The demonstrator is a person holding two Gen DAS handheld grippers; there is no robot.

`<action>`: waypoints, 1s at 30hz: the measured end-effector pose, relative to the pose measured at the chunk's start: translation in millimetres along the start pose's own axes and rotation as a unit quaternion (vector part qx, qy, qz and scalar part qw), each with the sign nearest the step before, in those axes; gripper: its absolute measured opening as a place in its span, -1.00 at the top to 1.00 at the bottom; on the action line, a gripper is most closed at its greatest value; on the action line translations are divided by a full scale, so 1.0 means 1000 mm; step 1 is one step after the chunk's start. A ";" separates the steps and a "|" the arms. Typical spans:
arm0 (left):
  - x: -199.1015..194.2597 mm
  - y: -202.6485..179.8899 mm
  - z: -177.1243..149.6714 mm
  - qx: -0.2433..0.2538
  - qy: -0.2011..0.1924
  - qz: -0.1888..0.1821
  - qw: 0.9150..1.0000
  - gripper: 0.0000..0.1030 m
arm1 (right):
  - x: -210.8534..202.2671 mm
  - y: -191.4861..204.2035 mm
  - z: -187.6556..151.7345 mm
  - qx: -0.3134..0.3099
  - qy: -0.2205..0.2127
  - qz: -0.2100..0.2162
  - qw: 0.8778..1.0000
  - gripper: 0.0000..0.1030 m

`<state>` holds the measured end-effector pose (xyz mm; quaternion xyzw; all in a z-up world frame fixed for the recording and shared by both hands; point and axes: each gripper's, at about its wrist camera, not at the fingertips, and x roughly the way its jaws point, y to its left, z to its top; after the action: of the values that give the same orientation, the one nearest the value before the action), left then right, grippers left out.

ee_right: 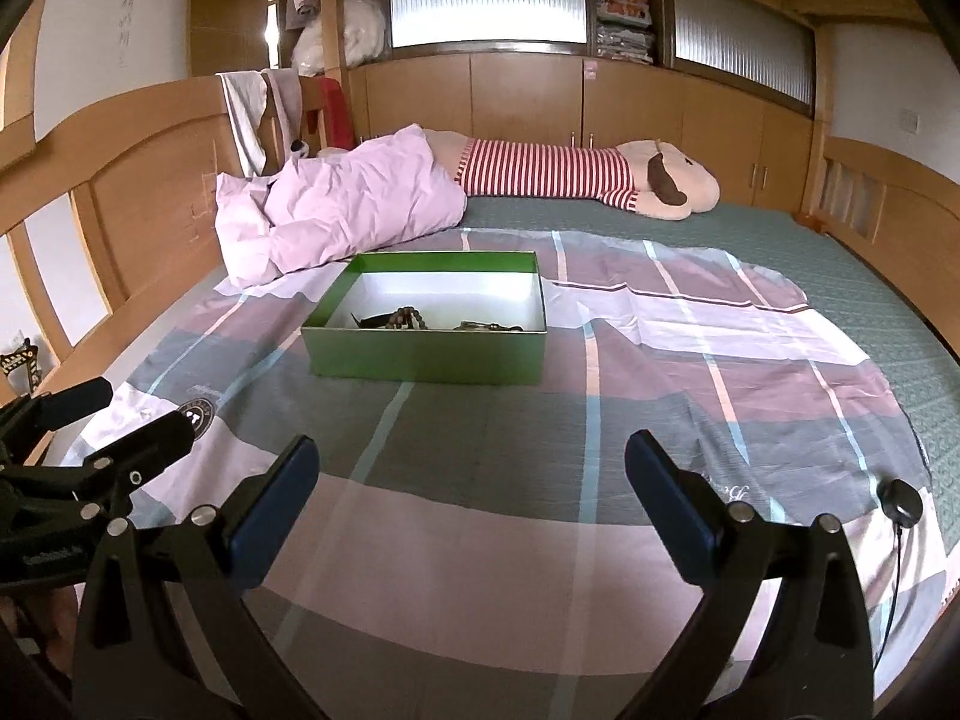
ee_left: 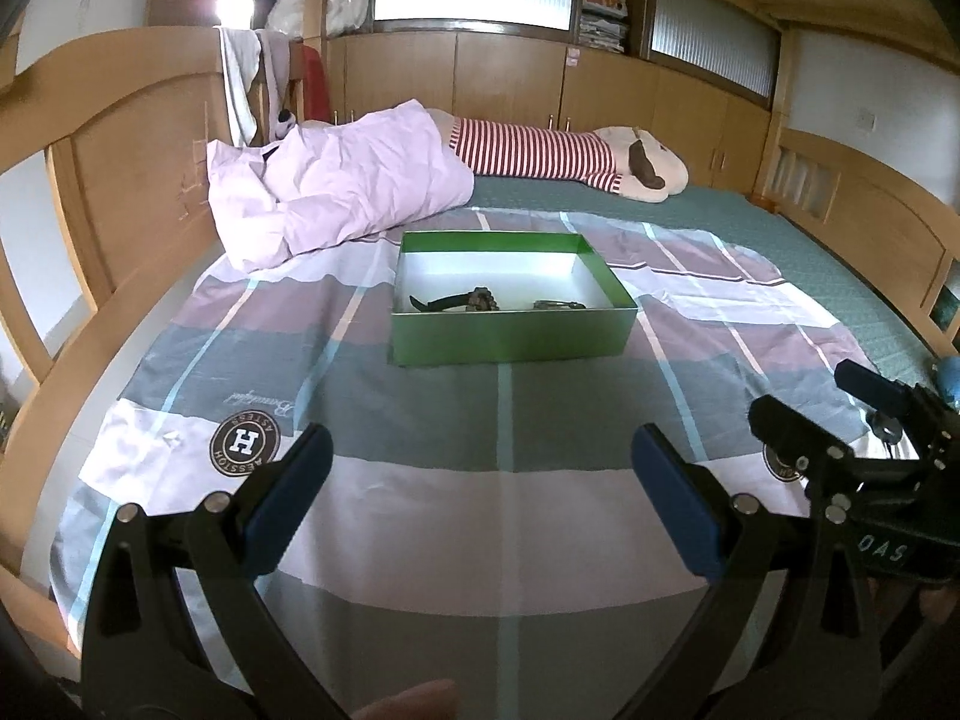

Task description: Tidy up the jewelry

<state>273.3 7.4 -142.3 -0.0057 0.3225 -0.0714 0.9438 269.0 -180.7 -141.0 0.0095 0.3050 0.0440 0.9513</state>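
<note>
A green box [ee_left: 510, 336] [ee_right: 420, 354] with a white inside lies on a checked cloth [ee_left: 540, 420] [ee_right: 600, 420] on the bed. Inside it rest a dark bead bracelet [ee_left: 483, 299] [ee_right: 408, 319], a black strap [ee_left: 441, 302] and a thin metal piece [ee_left: 558, 303] [ee_right: 486, 326]. My left gripper [ee_left: 480, 468] hovers well short of the box, open, nothing between its blue pads. My right gripper [ee_right: 471, 480] is open too and holds nothing. The right gripper [ee_left: 864, 456] shows at the edge of the left wrist view, and the left gripper [ee_right: 90, 456] at the edge of the right one.
A crumpled pink quilt [ee_left: 336, 186] [ee_right: 336, 210] lies behind the box on the left. A long plush toy in a red-striped shirt [ee_left: 552, 156] [ee_right: 570, 174] lies along the far side. A small black round device with a cable [ee_right: 900, 501] sits on the cloth at right. Wooden bed rails [ee_left: 120, 180] run around.
</note>
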 end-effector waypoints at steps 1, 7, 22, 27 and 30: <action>0.000 0.000 0.000 0.000 0.000 -0.001 1.000 -0.92 | 0.000 0.000 0.000 0.001 0.000 0.000 1.000 -0.93; 0.002 -0.001 0.002 0.001 -0.002 0.002 1.000 -0.92 | 0.000 -0.002 0.001 0.006 -0.004 0.000 1.000 -0.93; 0.004 0.004 0.002 -0.001 0.001 0.008 1.000 -0.92 | -0.001 -0.001 0.002 0.007 -0.007 0.002 1.000 -0.93; 0.004 0.005 0.002 -0.003 0.001 0.008 1.000 -0.92 | -0.001 -0.001 0.002 0.007 -0.007 0.001 1.000 -0.93; 0.004 0.004 0.001 -0.001 0.001 0.009 1.000 -0.92 | -0.001 -0.001 0.002 0.006 -0.008 0.001 1.000 -0.93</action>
<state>277.9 11.0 -143.9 -0.0034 0.3236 -0.0627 0.9441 269.8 -181.8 -138.7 0.0162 0.2979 0.0427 0.9535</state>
